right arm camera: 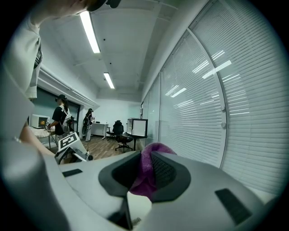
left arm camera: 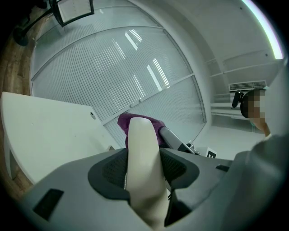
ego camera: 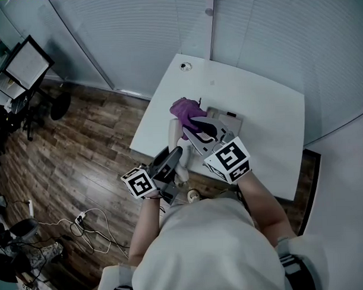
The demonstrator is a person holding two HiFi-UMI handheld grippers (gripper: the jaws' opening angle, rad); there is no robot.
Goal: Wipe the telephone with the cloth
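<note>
Clamping telephone handset (left arm camera: 143,158) level: left gripper (ego camera: 173,155) | right gripper (ego camera: 195,124) clenched on cloth (ego camera: 183,108), tipped slightly down, seemingly touching handset

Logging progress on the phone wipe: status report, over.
Left gripper shut on handset. Right gripper shut on cloth, at handset's far end. Phone base on desk, nothing in the way.

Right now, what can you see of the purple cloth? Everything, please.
The purple cloth looks like soft, nubby fabric, bunched into a wad rather than spread flat. The right gripper is shut on it, and a fold sticks up past the pads. The wad is held above the white table, not lying on it, and sits against the far end of the cream handset clamped in the left gripper. No stains or print show.
</note>
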